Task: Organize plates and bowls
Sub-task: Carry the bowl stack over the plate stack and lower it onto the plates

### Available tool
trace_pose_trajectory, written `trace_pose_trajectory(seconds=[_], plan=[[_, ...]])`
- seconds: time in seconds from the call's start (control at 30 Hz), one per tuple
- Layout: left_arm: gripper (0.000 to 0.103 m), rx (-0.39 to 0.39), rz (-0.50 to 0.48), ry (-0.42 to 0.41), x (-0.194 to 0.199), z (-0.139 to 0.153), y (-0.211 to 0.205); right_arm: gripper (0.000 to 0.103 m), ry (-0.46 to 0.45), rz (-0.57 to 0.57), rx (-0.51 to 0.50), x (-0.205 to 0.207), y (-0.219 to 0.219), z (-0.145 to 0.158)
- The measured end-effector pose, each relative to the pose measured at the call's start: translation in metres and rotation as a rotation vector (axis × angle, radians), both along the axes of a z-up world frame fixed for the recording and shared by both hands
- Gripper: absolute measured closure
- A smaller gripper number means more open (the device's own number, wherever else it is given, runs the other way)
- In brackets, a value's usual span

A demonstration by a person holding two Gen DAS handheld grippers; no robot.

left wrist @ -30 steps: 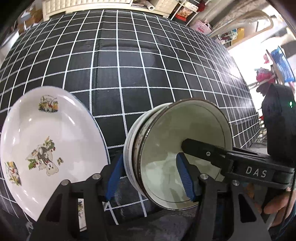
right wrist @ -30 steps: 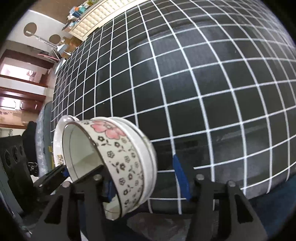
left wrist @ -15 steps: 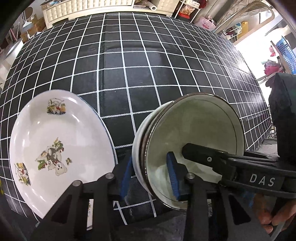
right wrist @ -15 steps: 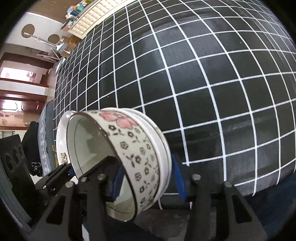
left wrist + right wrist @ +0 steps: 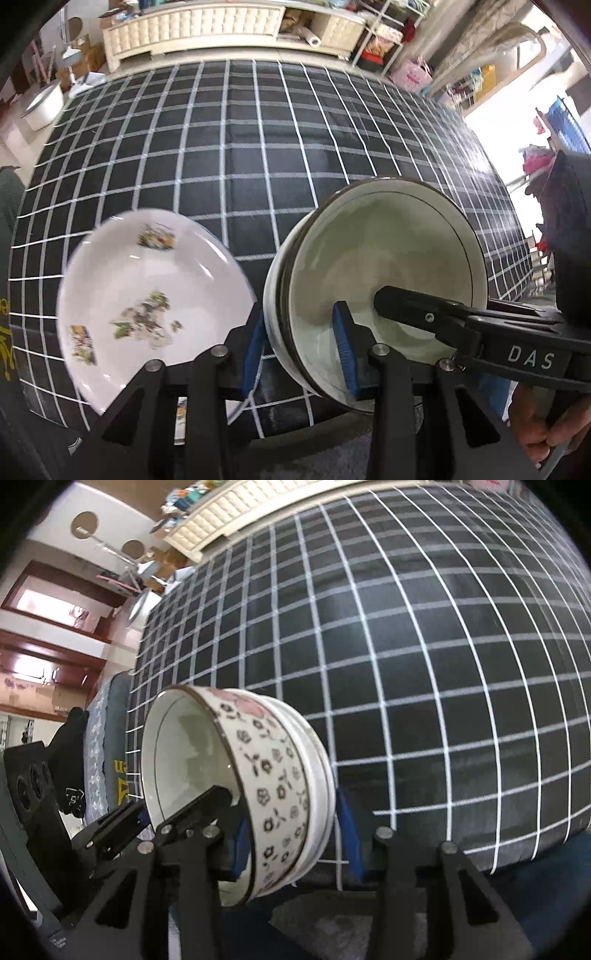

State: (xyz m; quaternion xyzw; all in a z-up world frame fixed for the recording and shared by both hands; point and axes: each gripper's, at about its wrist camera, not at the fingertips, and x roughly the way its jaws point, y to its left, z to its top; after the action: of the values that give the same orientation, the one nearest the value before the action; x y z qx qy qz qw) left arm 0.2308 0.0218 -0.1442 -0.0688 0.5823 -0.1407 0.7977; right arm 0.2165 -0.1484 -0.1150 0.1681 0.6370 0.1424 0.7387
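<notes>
A stack of nested bowls hangs tilted above the near table edge, with a white inside and a black-flower pattern on the top bowl's wall. My left gripper is shut on the stack's wall, one blue pad inside and one outside. On the opposite side is my right gripper, its jaws closing, and its pads press on the wall. Its black finger reaches into the bowl in the left wrist view. A white plate with animal pictures lies on the cloth left of the stack.
The table wears a black cloth with white checks. Beyond its far edge stand a cream sideboard and cluttered shelves. A white basin sits on the floor at far left. A person's hand holds the right gripper.
Both grippers have closed onto the bowl stack's wall and risen with it. The table and plate now look farther below.
</notes>
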Motion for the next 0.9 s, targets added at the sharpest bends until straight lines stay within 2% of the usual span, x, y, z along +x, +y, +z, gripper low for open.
trace_pose_trajectory(seconds=[0.2, 0.33, 0.6, 0.9], plan=[[0.069, 0.004, 0.08, -0.049, 0.001, 0.03, 0.038, 0.058, -0.04, 0.07, 0.007, 0.013, 0.036, 0.023], [0.069, 0.019, 0.14, -0.055, 0.002, 0.033, 0.072, 0.058, -0.042, 0.123, 0.02, 0.022, 0.066, 0.022], [0.069, 0.026, 0.223, -0.013, -0.01, 0.008, 0.123, 0.06, -0.01, 0.201, 0.011, 0.028, 0.112, 0.0], [0.069, 0.011, 0.256, 0.023, -0.006, -0.01, 0.134, 0.062, 0.019, 0.23, -0.031, 0.033, 0.131, -0.016]])
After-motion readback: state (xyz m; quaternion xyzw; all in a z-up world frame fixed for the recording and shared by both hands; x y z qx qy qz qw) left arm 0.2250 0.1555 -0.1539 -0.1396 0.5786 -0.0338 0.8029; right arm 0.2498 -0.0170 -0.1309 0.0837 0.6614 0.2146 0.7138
